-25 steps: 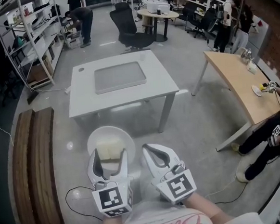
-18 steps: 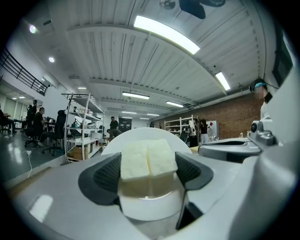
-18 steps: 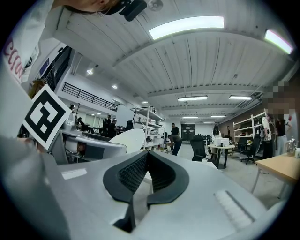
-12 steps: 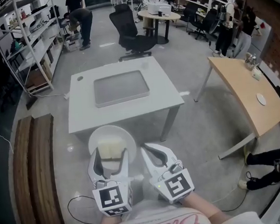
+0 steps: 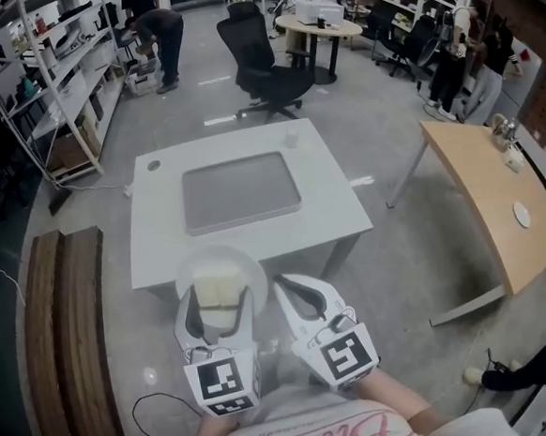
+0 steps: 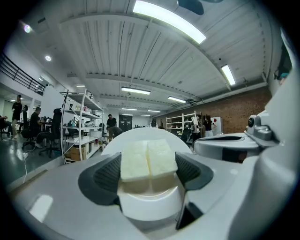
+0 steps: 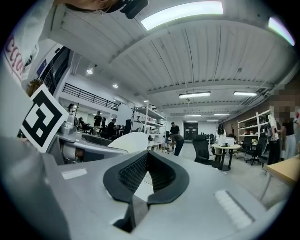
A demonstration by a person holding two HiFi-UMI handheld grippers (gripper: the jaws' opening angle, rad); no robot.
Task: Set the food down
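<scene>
The left gripper is clamped on the near rim of a white plate, and the food — two pale blocks set side by side — rides on that plate just beyond the jaws; in the left gripper view the dark pads stand either side of the plate's edge, with the blocks sitting close above and between them; the hold is on the dish and not on the food itself, probably because the blocks look soft and would crush if pinched; the plate is carried about level, which makes sense since nothing but its shallow rim fences the blocks in

The plate hangs in the air, low in front of the person, at the near edge of the white table; from the head view its far rim overlaps that edge, but whether it is over the top or short of it I cannot tell; a grey tray lies in the middle of the table, bare, and seems the likely landing place

The right gripper is closed on nothing, its pads meeting at the tips; it is held just beside the left one, not touching the plate — spare for now, perhaps ready to steady the far side

The set-down has not begun; a one-sided grip on the rim may let the plate droop, so a slow, flat approach looks wise
</scene>
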